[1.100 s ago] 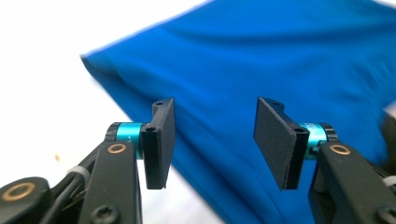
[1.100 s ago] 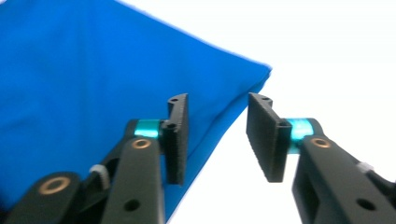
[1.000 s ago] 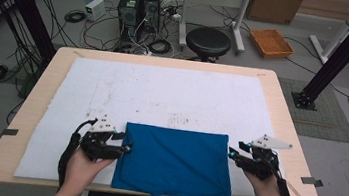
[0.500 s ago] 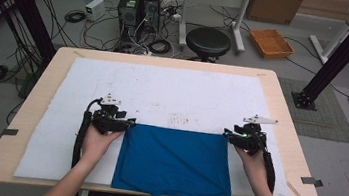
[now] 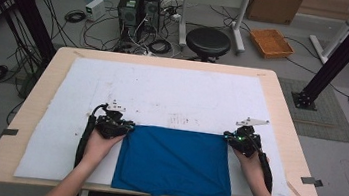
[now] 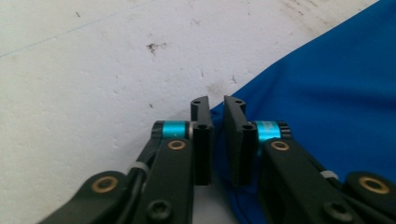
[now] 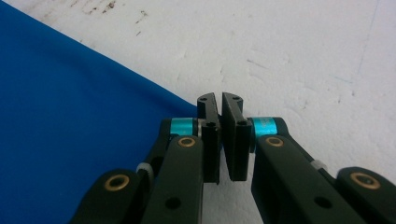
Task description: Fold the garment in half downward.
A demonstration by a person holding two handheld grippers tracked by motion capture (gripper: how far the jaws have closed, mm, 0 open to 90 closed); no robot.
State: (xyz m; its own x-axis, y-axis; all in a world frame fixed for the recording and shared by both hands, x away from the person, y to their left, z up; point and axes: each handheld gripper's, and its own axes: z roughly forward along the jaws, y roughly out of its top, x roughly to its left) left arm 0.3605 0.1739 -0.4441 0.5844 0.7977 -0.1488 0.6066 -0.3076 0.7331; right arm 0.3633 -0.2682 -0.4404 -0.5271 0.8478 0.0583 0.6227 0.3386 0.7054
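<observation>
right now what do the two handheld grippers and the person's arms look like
Both the left gripper and the right gripper are black, each topped by a grey three-cornered plate, with a black cable looping back along the forearm. In the gripper views the flat black jaws sit on black linkages with brass-coloured pivots, black screws and teal metallic collars. The forearms are bare, with no sleeves in sight.

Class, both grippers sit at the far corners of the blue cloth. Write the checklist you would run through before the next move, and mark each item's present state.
1. Left gripper closed on the blue cloth corner: ok; jaws have just been closing, cloth between them.
2. Right gripper closed on its corner: ok; jaws have just been closing at the cloth's corner.
3. How many layers each grip caught: cannot tell.
4. Cloth lying flat: ok.
5. White mat bare beyond the cloth: ok.
6. Near cloth edge on the table: not ok, it overhangs.
</observation>
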